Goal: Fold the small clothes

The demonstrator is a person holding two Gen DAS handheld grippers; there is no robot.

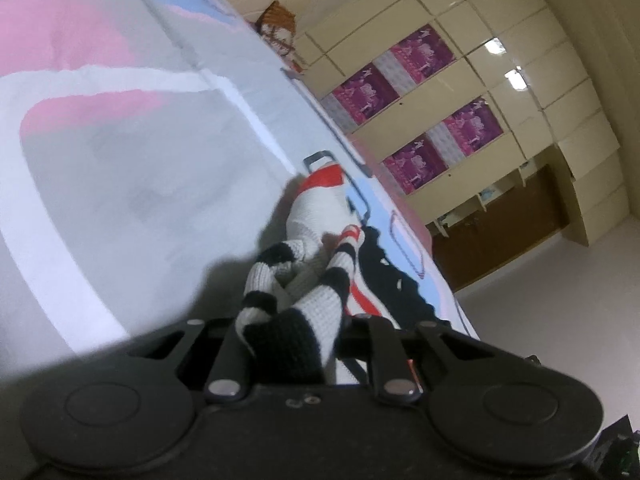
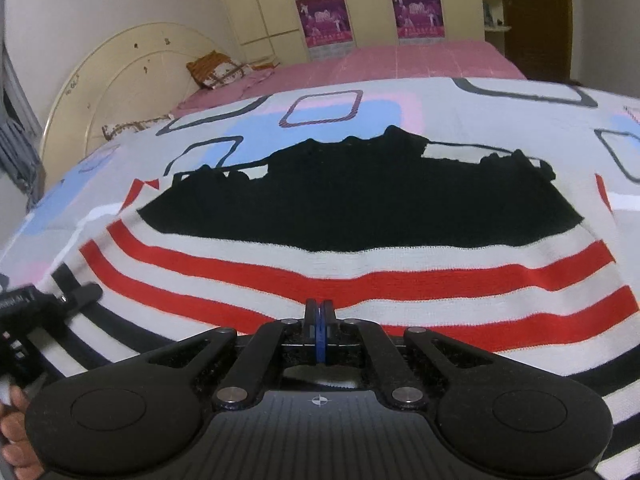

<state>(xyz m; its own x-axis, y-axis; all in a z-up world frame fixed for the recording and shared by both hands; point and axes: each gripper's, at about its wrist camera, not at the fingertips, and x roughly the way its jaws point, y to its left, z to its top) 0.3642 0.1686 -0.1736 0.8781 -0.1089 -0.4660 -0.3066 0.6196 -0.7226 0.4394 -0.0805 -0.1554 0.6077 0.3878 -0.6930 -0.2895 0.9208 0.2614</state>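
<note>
Left claw [image 1: 292, 320] is clamped on a bunched-up part of the sweater [image 1: 308, 264], knit w/ black, white and red stripes; fabric fills the gap between the fingers and trails away from the cam onto the bedspread [image 1: 120, 200]. Left view is tilted hard, so the bed runs diagonally, w/ a wardrobe [image 1: 460, 92] carrying purple posters at the far right.

Right view: sweater [image 2: 360, 240] lies spread flat on the bedspread [image 2: 480, 108] (white w/ blue and pink patches and dark square outlines). Black upper part is at the far side, red/white stripes in the middle, black/white stripes nearest the cam. Right claw [image 2: 319, 320] has its fingers pressed together, blue pads touching, tips right at the near red stripe; can't tell if any cloth is pinched between them, looks like none.

Left claw [image 2: 76, 294] also shows at the near left edge of the right view, at the sweater's left side, w/ the person's hand [image 2: 16, 440] just visible in the bottom left corner.

Far side: pink sheet [image 2: 400, 60] beyond the bedspread, an orange patterned pillow [image 2: 218, 70] near the cream rounded headboard [image 2: 120, 80] at far left.
</note>
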